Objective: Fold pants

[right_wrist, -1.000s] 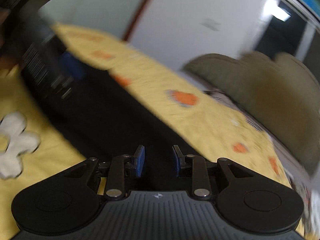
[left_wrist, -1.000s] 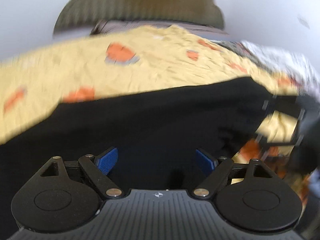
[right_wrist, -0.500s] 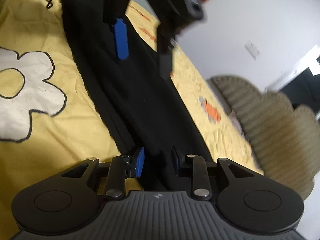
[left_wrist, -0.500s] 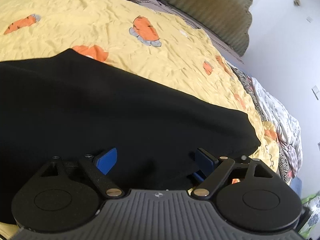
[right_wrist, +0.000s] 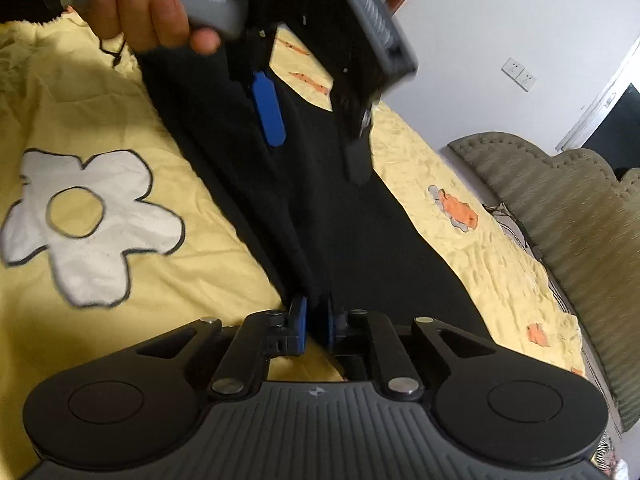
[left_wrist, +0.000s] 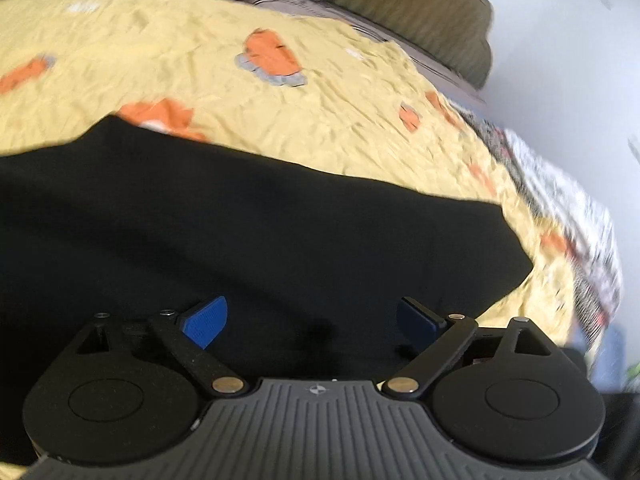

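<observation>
Black pants (left_wrist: 280, 232) lie stretched across a yellow bedsheet (left_wrist: 200, 40). My left gripper (left_wrist: 312, 312) hovers over the cloth, its jaws opening wide with nothing pinched between the blue pads. The right wrist view shows the pants (right_wrist: 360, 240) as a long strip running away from me. There my right gripper (right_wrist: 314, 312) is closing, its pads pressed on the near edge of the black cloth. Farther up the strip the left gripper (right_wrist: 316, 148) hangs above the pants, held by a hand (right_wrist: 148, 20).
A white flower print (right_wrist: 88, 220) marks the sheet left of the pants. A padded olive headboard (right_wrist: 580, 220) and a white wall stand at the right. Striped bedding (left_wrist: 560, 200) lies along the bed's far edge.
My right gripper's pads have come together on the pants' near edge. My left gripper has rolled a little and its jaws stand slightly wider.
</observation>
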The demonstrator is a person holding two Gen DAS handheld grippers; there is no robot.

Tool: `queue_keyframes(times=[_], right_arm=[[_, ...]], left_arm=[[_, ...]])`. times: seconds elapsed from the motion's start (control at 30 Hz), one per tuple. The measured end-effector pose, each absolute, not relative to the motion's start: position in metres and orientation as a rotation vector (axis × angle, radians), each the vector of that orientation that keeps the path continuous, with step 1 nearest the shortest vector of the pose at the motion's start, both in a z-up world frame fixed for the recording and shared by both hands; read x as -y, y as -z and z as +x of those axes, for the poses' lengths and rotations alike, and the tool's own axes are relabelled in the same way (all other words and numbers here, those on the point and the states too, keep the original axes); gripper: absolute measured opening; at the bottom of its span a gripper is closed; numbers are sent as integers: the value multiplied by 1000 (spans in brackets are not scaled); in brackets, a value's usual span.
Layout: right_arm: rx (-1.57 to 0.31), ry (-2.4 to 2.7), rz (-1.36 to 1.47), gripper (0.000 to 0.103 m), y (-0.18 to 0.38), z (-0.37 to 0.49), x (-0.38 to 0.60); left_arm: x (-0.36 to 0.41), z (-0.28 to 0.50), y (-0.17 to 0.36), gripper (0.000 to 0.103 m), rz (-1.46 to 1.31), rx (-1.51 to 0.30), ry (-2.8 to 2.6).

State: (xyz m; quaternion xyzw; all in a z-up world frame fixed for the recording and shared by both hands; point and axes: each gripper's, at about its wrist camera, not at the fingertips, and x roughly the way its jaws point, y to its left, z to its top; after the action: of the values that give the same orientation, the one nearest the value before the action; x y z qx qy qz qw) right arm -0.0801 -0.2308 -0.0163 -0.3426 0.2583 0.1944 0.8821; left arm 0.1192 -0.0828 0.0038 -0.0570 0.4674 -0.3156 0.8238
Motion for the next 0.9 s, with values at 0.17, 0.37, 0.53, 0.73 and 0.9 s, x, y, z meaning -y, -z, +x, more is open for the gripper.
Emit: queue_keyframes(times=[0.17, 0.37, 0.53, 0.73, 0.9], right_arm=[[-571, -187, -433, 10, -20, -76, 302], [-793, 59, -314, 12, 3, -45, 374], [-670, -45, -132, 12, -30, -46, 349], [-663, -447, -148, 12, -15, -5, 237], [-673, -505, -347, 12, 6, -15, 197]], left_arm=[[99, 108, 11, 93, 123, -998, 686], [100, 69, 13, 90, 407, -960, 783], [54, 83, -5, 88, 216, -926, 649], [24, 116, 3, 90, 316, -904, 384], [4, 104, 13, 93, 346, -954, 416]])
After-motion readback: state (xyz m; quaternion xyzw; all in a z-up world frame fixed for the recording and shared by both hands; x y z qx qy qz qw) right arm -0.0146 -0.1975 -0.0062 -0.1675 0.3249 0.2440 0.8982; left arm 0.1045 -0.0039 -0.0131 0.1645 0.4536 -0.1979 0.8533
